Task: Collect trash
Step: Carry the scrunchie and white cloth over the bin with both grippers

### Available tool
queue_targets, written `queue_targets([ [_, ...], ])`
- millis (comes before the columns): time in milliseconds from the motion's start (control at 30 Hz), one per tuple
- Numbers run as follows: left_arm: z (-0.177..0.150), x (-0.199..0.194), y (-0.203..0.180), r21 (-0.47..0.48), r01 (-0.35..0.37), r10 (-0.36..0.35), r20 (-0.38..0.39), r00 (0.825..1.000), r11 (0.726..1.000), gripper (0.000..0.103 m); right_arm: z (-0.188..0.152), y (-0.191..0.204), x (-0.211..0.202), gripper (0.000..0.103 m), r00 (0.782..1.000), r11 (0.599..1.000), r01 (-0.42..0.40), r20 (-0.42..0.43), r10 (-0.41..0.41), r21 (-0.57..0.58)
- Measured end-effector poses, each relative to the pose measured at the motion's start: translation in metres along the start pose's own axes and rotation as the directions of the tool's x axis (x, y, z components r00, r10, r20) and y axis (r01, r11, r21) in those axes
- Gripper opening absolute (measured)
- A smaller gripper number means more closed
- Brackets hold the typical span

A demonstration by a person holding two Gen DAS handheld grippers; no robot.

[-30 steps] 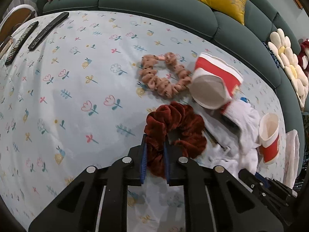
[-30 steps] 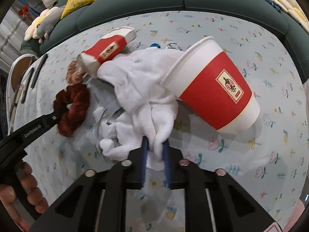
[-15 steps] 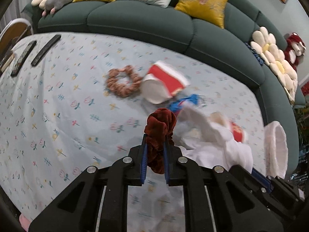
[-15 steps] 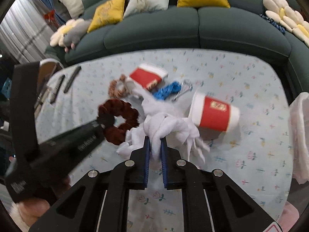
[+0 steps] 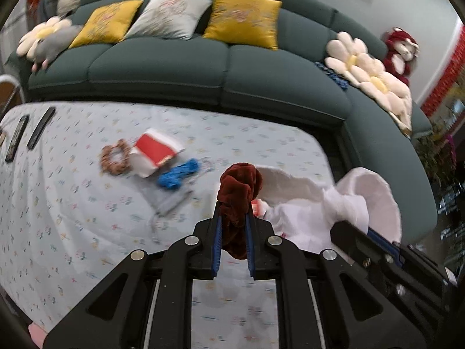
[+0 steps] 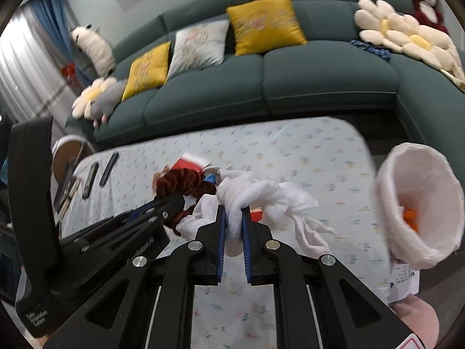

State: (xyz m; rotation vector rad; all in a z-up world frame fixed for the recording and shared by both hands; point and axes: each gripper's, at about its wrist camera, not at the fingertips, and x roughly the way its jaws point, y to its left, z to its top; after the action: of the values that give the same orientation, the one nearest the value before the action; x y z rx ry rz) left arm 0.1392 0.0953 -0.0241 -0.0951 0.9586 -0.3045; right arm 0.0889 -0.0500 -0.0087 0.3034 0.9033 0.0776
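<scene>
My left gripper (image 5: 234,218) is shut on a dark red velvet scrunchie (image 5: 239,189) that hangs clear of the table. To its right my right gripper (image 6: 232,212) is shut on a crumpled white cloth (image 6: 261,197), also lifted; the cloth (image 5: 343,206) fills the right of the left wrist view. The scrunchie (image 6: 180,180) and the left gripper's body show at the left of the right wrist view. On the flowered tablecloth (image 5: 72,203) lie a red-and-white paper cup (image 5: 154,152) on its side, a tan scrunchie (image 5: 114,157) and a blue item (image 5: 177,174).
A white-lined bin (image 6: 418,203) with something orange inside stands at the table's right edge. Two remotes (image 5: 29,133) lie at the far left. A dark green sofa (image 5: 203,67) with cushions curves behind and to the right of the table.
Both grippers have risen from the table, carrying the red scrunchie and the white cloth up with them. The cups and the tan scrunchie now lie far below; the second cup is hidden.
</scene>
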Motion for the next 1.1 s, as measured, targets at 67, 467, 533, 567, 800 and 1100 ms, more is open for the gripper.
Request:
queue_targets([
  [67,0.0,-0.004,-0.018,0.025,0.012,-0.012,0.006,1.0,1.0,0.013,0.002,-0.017,-0.014,0.011,1.0,1.0,0.013,0.026,-0.014,0.022],
  [467,-0.008,-0.006,-0.132,0.18,0.094,-0.097,0.003,0.995,0.979,0.013,-0.004,-0.113,-0.07,0.011,0.99,0.986,0.072,0.111,-0.089,0.15],
  [533,-0.009,-0.004,-0.151,0.208,0.107,-0.109,-0.003,0.994,0.972,0.013,-0.007,-0.13,-0.078,0.011,0.987,0.981,0.082,0.121,-0.104,0.175],
  [567,-0.01,-0.003,-0.159,0.221,0.112,-0.113,-0.005,0.994,0.969,0.013,-0.008,-0.139,-0.082,0.011,0.986,0.978,0.089,0.125,-0.113,0.187],
  [800,-0.015,0.007,-0.21,0.289,0.149,-0.147,-0.03,0.989,0.946,0.013,-0.012,-0.189,-0.097,0.011,0.978,0.958,0.115,0.14,-0.155,0.262],
  [1100,-0.019,0.029,-0.263,0.349,0.199,-0.184,-0.076,0.98,0.916,0.013,-0.019,-0.245,-0.106,0.011,0.969,0.928,0.153,0.132,-0.208,0.34],
])
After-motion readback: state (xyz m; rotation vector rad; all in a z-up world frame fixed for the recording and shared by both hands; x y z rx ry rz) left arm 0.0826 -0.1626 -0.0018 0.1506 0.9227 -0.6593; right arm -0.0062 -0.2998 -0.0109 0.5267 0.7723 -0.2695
